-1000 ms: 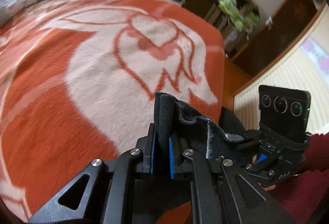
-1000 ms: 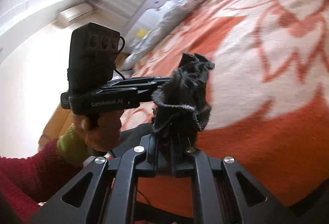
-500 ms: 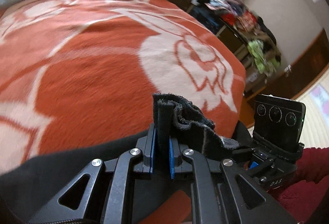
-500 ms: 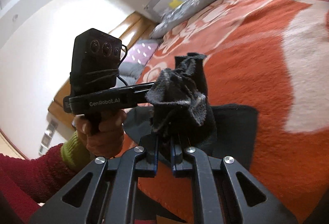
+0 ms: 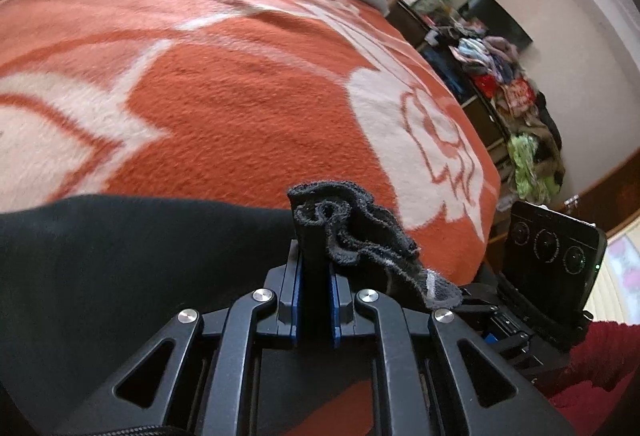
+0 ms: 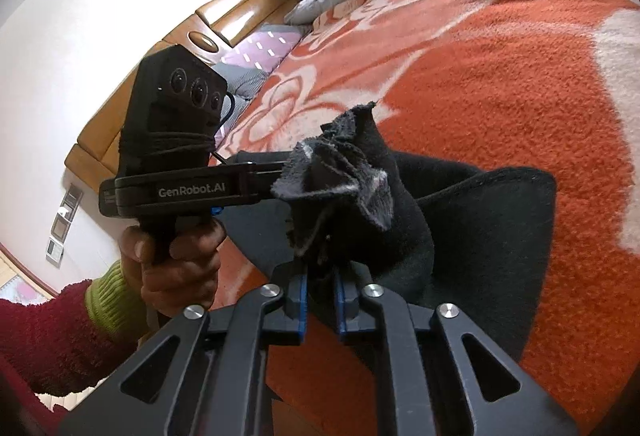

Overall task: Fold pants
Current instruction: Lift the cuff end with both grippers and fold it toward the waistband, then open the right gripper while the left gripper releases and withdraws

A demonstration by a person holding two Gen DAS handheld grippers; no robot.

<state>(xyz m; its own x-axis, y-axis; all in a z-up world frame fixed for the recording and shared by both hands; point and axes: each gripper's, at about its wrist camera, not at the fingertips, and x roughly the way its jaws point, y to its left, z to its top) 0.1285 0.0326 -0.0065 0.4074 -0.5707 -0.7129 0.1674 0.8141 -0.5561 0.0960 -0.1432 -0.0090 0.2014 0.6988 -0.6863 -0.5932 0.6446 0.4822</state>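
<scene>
Black soft fleece pants [image 5: 120,260] lying across orange-and-white patterned fleece blanket [image 5: 240,107], spreading toward 9 o'clock; bunched hem pinched in left gripper [image 5: 315,268], clamping shut. Toward 3 o'clock, right gripper [image 6: 320,276] likewise clamping gathered pants fabric, held just beside.

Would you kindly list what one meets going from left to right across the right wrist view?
Red sleeve → hand holding the left hand-held gripper → bunched black pants clamped in the right hand-held gripper → orange blanket.
</scene>
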